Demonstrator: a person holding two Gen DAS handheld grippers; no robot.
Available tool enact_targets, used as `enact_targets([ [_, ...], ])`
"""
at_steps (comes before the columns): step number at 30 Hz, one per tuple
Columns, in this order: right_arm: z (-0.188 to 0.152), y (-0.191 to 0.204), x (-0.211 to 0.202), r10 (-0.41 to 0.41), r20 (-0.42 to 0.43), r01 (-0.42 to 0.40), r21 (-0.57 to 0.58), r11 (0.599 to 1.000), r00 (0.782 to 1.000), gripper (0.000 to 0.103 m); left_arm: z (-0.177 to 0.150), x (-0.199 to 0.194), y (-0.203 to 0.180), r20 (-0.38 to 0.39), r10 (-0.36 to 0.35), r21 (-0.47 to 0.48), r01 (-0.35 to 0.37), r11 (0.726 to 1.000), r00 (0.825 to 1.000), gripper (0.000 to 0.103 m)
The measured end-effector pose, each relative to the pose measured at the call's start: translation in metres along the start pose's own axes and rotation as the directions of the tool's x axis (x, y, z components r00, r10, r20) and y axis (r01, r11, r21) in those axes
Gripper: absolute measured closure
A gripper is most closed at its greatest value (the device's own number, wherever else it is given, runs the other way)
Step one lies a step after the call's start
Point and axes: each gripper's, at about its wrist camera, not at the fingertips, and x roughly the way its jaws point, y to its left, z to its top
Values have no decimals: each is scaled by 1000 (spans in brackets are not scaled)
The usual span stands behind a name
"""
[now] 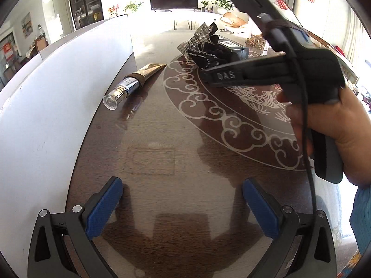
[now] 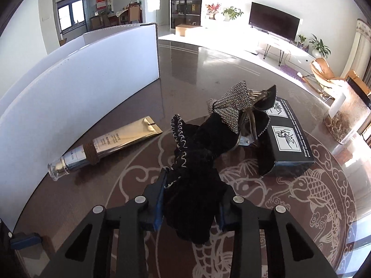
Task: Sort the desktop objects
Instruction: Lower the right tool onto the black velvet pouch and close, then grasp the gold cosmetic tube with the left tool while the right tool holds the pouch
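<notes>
My right gripper [image 2: 191,199] is shut on a black velvet hair bow [image 2: 197,173] with white stitched edging, held just over the table. It also shows in the left wrist view [image 1: 205,71], reaching the bow pile [image 1: 206,55]. A silver rhinestone bow clip [image 2: 228,106] lies just beyond. A gold and silver cosmetic tube [image 2: 104,146] lies to the left by the white board; it also shows in the left wrist view [image 1: 132,81]. A black box [image 2: 289,139] sits to the right. My left gripper [image 1: 182,199] is open and empty above the table.
A white foam board [image 2: 76,88] stands along the left of the dark patterned glass table [image 2: 301,208]. A glass jar [image 2: 347,120] stands at the far right. A living room with a TV lies beyond.
</notes>
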Motion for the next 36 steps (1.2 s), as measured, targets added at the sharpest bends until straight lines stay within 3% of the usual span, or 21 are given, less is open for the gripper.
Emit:
enact_targets([
  [9, -121, -51, -93, -22, 10, 22, 79, 997, 1000, 67, 0, 0, 0, 0, 3, 1, -3, 1000, 1000, 0],
  [13, -153, -68, -122, -43, 12, 40, 146, 988, 999, 63, 5, 2, -2, -14, 7, -1, -7, 1000, 1000, 0],
  [16, -159, -65, -129, -32, 16, 29, 169, 985, 999, 61, 27, 12, -3, -36, 25, 28, -24, 999, 999, 0],
  [21, -157, -57, -126, -62, 4, 61, 121, 991, 998, 54, 85, 22, -3, 46, 99, 93, -103, 990, 994, 0],
  [26, -158, -61, -125, -45, 4, 44, 117, 992, 999, 51, 129, 57, 8, 20, 102, 106, -104, 989, 995, 0],
  [29, -158, -61, -125, -40, 5, 39, 120, 992, 999, 50, 138, 81, 19, -38, 75, 68, -72, 995, 996, 0],
  [31, -158, -61, -125, -40, 5, 40, 120, 992, 999, 50, 137, 89, 16, -52, 91, 95, -86, 992, 994, 0],
  [36, -158, -62, -124, -40, 5, 39, 120, 992, 999, 50, 130, 89, 23, -26, 49, 48, -48, 998, 998, 0],
])
